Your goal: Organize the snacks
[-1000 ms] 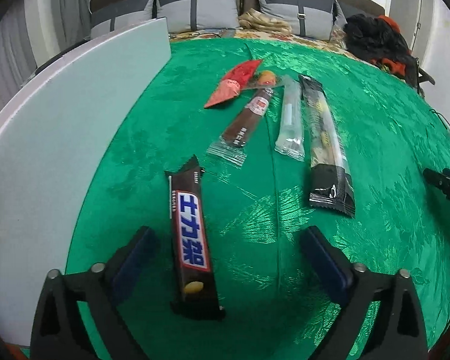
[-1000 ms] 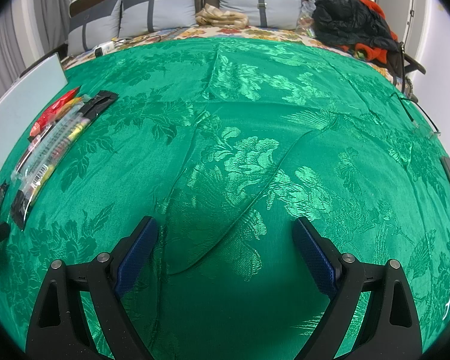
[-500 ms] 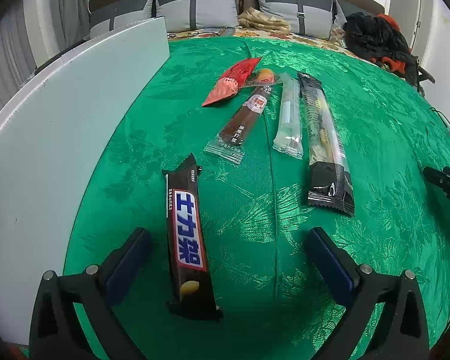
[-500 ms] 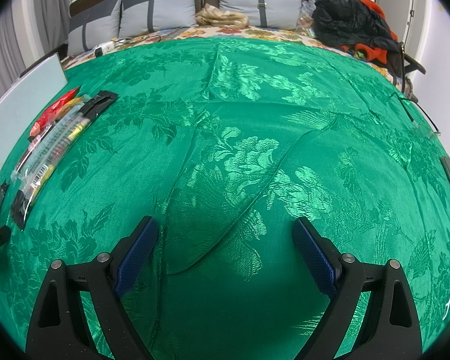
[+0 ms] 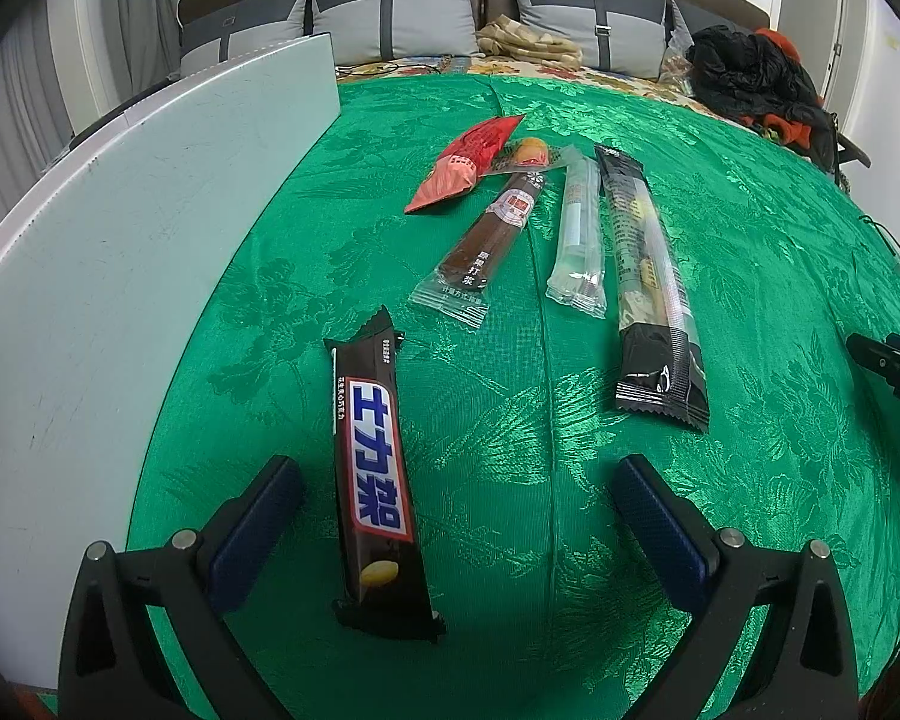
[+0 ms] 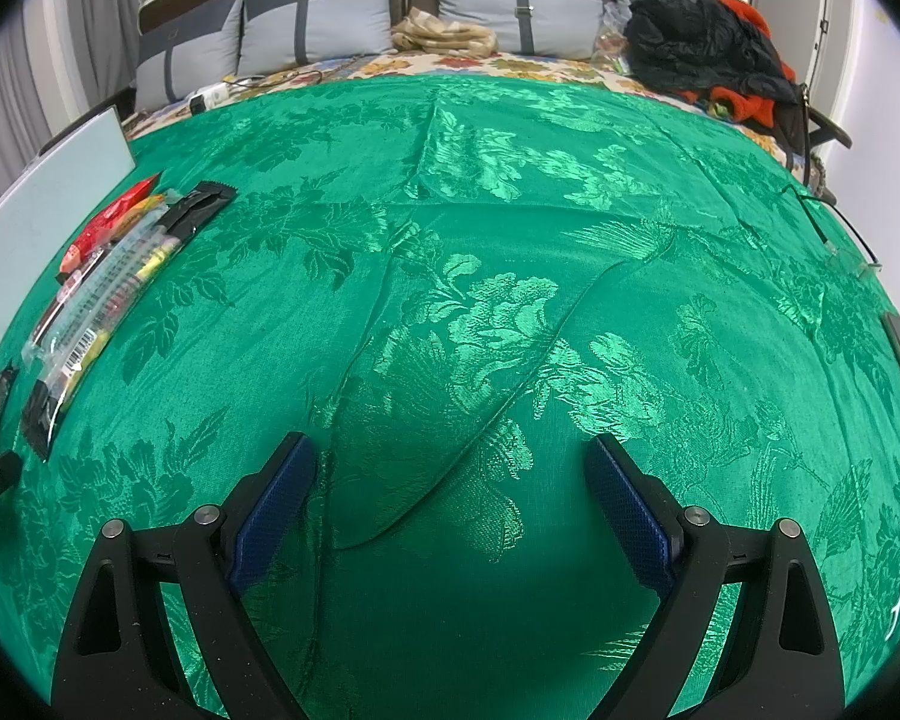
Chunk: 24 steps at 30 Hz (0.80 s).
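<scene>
A dark brown chocolate bar (image 5: 375, 474) with blue and white lettering lies on the green cloth (image 5: 510, 480), between the jaws of my open left gripper (image 5: 459, 513) and nearer the left finger. Farther off lie a brown sausage pack (image 5: 489, 243), a red packet (image 5: 471, 162), a clear tube pack (image 5: 577, 237) and a long black-ended pack (image 5: 645, 276). My right gripper (image 6: 450, 492) is open and empty over bare cloth; the snack row (image 6: 108, 288) shows at its far left.
A pale blue-grey board (image 5: 108, 276) lies along the left edge of the cloth. Grey pillows (image 5: 390, 18) and a heap of black and orange clothes (image 5: 750, 78) sit at the back. The right gripper's tip (image 5: 888, 363) shows at the right edge.
My left gripper has drawn back and lifted slightly, so the chocolate bar sits a little farther ahead between the jaws. The right gripper has not moved.
</scene>
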Motion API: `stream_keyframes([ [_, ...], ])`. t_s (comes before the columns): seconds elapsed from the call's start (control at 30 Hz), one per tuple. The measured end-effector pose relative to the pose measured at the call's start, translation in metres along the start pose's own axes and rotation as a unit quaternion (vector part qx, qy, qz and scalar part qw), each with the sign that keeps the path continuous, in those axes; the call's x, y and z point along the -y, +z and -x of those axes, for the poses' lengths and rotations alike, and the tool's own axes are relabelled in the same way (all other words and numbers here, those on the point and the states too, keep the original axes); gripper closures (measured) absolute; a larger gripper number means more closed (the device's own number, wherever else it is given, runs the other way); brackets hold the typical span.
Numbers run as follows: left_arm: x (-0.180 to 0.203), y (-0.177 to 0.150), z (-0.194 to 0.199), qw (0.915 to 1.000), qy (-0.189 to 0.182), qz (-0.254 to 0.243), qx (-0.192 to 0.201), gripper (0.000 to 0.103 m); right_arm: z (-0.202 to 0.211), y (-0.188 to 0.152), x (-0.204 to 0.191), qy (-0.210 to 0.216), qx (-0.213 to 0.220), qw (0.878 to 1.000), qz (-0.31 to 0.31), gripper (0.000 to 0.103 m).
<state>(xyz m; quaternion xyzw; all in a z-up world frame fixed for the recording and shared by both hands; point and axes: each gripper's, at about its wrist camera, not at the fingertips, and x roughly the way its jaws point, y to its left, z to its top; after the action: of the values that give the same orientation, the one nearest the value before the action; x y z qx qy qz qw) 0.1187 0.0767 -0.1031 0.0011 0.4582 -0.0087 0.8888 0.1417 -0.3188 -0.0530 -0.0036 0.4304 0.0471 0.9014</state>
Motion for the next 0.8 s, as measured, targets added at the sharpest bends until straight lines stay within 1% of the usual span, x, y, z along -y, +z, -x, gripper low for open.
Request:
stream_keyframes([
  [0.47, 0.0, -0.001, 0.001, 1.0, -0.001, 0.001, 0.001, 0.0, 0.0, 0.0, 0.0, 0.0, 0.0, 1.0, 0.0, 0.009],
  [0.6, 0.001, -0.001, 0.0, 1.0, -0.001, 0.001, 0.001, 0.0, -0.001, 0.0, -0.001, -0.006, -0.003, 1.0, -0.004, 0.007],
  [0.63, 0.0, 0.0, 0.0, 1.0, -0.001, 0.001, 0.001, 0.0, -0.003, 0.003, -0.003, -0.011, -0.012, 1.0, -0.01, 0.007],
  [0.67, 0.0, 0.0, 0.0, 1.0, -0.001, 0.002, 0.001, 0.0, -0.004, 0.008, -0.005, -0.016, -0.033, 0.999, -0.016, 0.007],
  [0.7, 0.0, 0.0, 0.0, 1.0, -0.001, 0.002, 0.001, 0.0, -0.007, 0.018, -0.009, -0.01, -0.064, 0.998, -0.027, 0.008],
  [0.73, 0.001, 0.0, 0.0, 1.0, -0.001, 0.002, 0.001, 0.0, -0.008, 0.027, -0.015, 0.024, -0.075, 0.996, -0.047, 0.01],
  [0.8, 0.0, 0.0, 0.0, 1.0, -0.001, 0.002, 0.001, 0.0, -0.007, 0.042, -0.032, 0.086, -0.081, 0.99, -0.077, 0.01],
])
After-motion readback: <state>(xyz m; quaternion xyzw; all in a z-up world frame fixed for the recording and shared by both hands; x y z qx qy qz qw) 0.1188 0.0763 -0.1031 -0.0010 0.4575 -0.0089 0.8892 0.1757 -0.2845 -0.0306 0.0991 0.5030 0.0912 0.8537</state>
